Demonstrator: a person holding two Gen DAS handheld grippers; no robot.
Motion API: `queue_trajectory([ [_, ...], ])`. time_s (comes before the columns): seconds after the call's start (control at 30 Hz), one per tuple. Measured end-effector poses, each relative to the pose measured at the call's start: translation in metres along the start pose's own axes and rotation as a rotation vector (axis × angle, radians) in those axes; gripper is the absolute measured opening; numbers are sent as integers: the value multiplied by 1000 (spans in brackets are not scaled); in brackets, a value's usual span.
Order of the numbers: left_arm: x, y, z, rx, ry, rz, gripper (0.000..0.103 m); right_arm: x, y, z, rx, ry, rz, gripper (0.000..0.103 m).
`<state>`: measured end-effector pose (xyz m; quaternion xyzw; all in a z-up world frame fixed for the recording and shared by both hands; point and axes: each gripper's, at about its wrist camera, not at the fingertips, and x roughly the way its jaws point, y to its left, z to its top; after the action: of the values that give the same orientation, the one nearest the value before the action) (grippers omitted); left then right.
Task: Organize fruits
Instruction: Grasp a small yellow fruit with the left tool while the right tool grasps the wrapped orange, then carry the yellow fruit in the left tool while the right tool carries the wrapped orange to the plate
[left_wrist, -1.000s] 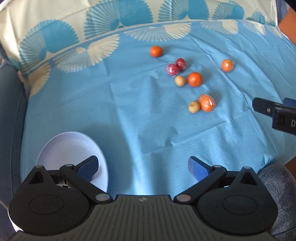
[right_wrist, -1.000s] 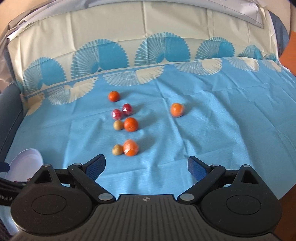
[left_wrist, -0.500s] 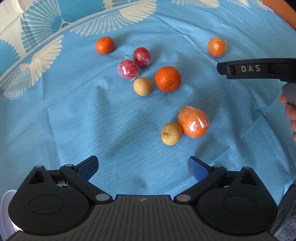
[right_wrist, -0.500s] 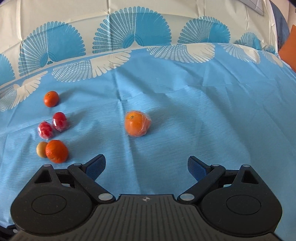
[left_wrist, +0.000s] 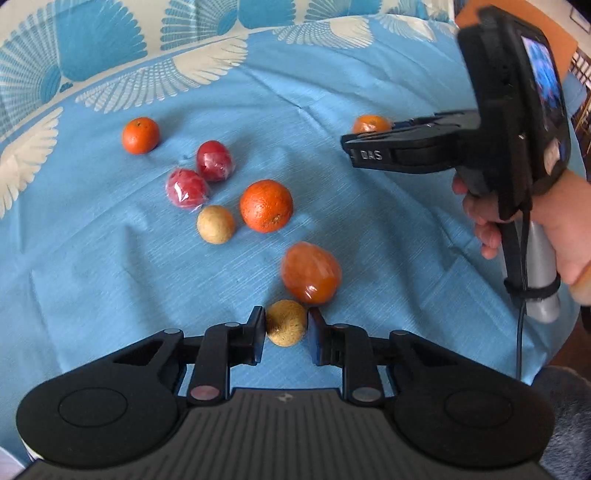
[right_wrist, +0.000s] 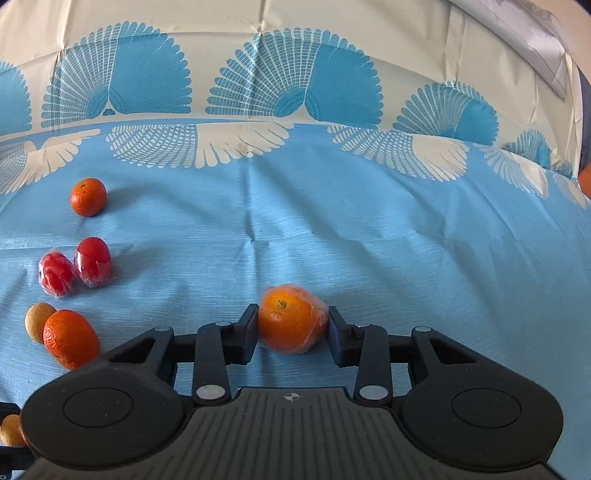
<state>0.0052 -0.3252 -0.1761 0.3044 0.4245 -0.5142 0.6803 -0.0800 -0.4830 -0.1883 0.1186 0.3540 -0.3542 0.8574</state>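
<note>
My left gripper (left_wrist: 286, 326) is closing its jaws, and both pads touch a small tan fruit (left_wrist: 286, 323) lying on the blue cloth. A plastic-wrapped orange (left_wrist: 311, 274) sits just beyond it. Farther off lie a bare orange (left_wrist: 266, 205), another tan fruit (left_wrist: 216, 224), two wrapped red fruits (left_wrist: 214, 160) and a small orange (left_wrist: 140, 134). My right gripper (right_wrist: 291, 328) is also closing, its pads against the sides of a wrapped orange (right_wrist: 291, 319). In the left wrist view this gripper (left_wrist: 364, 149) reaches in from the right over that orange (left_wrist: 369, 123).
A blue cloth (right_wrist: 406, 240) with a white fan pattern covers the table. A person's hand (left_wrist: 495, 225) grips the right tool's handle. The table edge runs down the right, with grey upholstery (left_wrist: 565, 424) below it. A sliver of white plate (left_wrist: 7, 461) shows at bottom left.
Both grippers came down and forward onto the fruit. Each went from wide open to closed around one fruit. The white plate slid out of the left wrist view.
</note>
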Motion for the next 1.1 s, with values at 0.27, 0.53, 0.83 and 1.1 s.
queue_trajectory([
  [0.27,-67,2,-12,-101,-25,94,26,-70,-8,0,73,-31,24,39],
  [0.53,-170,-6,-46,-204,-61,175,26,-182,18,-4,78,-91,136,39],
  [0.83,-266,0,-118,-315,-31,276,26,-297,84,-35,17,-79,328,39],
  [1.1,-329,8,-189,-405,-67,340,26,-365,148,-72,-97,-24,476,39],
])
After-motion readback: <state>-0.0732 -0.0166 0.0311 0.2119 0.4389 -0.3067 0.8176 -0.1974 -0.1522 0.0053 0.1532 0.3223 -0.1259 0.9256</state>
